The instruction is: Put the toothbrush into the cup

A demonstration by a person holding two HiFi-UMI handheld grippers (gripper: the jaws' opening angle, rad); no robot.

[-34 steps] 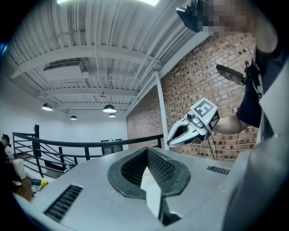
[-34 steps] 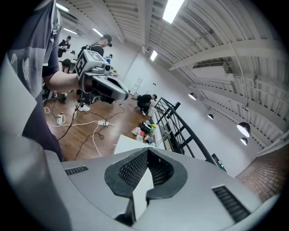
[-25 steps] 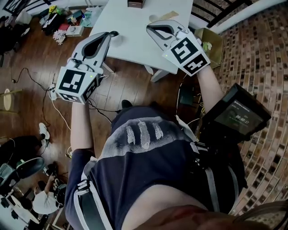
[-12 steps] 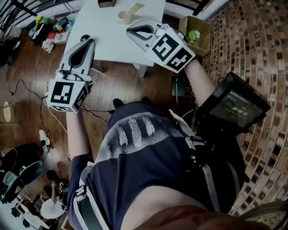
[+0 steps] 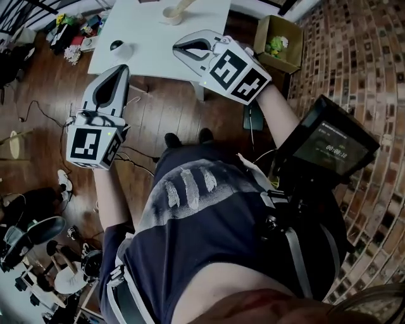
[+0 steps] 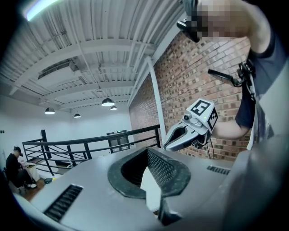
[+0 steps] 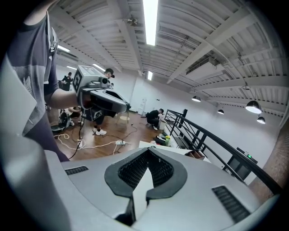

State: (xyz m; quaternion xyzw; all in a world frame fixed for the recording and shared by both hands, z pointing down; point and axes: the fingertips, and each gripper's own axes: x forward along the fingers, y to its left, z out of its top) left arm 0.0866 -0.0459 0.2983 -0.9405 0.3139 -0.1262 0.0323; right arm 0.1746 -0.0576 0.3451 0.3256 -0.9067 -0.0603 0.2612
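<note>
The cup [image 5: 169, 12] stands on the far part of the white table [image 5: 145, 31] with the pale toothbrush [image 5: 185, 5] just beside it; a dark round object [image 5: 116, 45] sits nearer, by the left edge. The left gripper [image 5: 118, 68] hangs over the wooden floor [image 5: 158, 114] short of the table, jaws together and empty; the right gripper [image 5: 179, 45] is over the near edge, jaws likewise together on nothing; a cardboard box [image 5: 266, 28] stands right of the table.

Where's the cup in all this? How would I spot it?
Find the white rectangular table at the top of the head view. Near its far edge, beyond the right gripper, stands a small cream round cup. Unlike the dark-topped round object at the table's left, it is pale and open-topped.
</note>
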